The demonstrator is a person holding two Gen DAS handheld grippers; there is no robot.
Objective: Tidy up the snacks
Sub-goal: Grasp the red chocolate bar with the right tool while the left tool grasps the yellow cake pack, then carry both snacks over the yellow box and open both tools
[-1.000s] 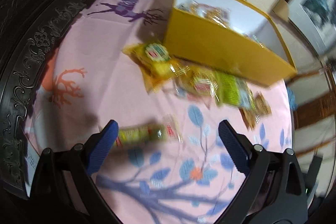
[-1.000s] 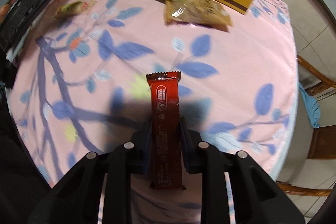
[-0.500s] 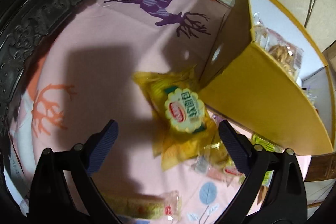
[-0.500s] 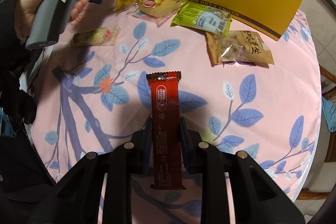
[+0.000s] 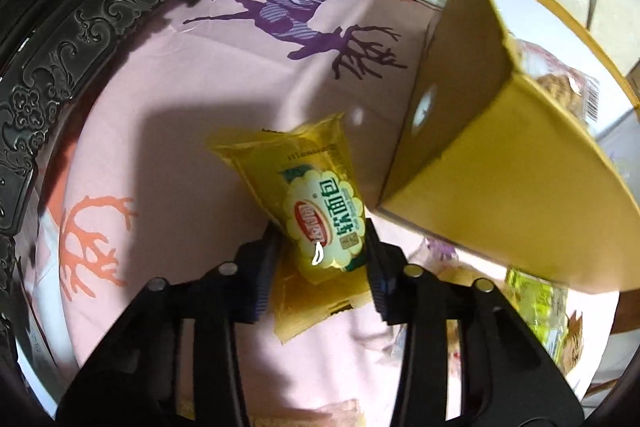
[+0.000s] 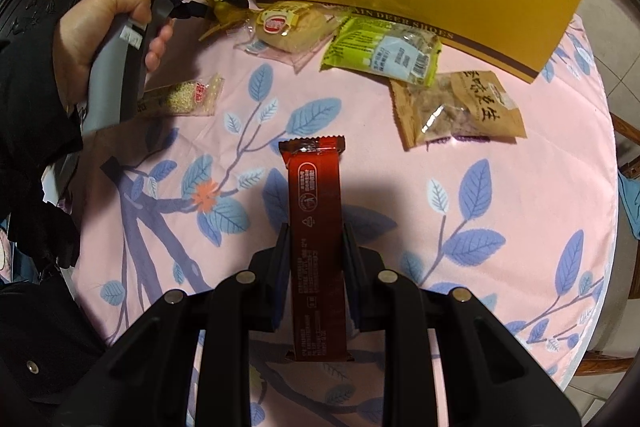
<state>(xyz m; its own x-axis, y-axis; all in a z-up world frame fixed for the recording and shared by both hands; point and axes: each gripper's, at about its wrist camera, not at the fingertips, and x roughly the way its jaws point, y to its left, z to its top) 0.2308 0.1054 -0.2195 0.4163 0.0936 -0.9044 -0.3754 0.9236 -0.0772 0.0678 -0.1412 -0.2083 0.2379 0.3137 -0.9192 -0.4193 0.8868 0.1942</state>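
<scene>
Yellow snack packet (image 5: pixel 320 223) mid-frame, left gripper (image 5: pixel 322 259) jaws closing on it; right gripper (image 6: pixel 314 259) clamps red bar (image 6: pixel 316 227). Slick wrapper may slip, seemingly pinched off-centre.

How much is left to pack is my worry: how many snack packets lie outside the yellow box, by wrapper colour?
Yellow: 1, the yellow packet
Red: 1, the red bar
Green: 1, the green packet
Brown: 1, the brown packet
Clear: 2, the cake packet and the sesame bar
Total: 6
</scene>
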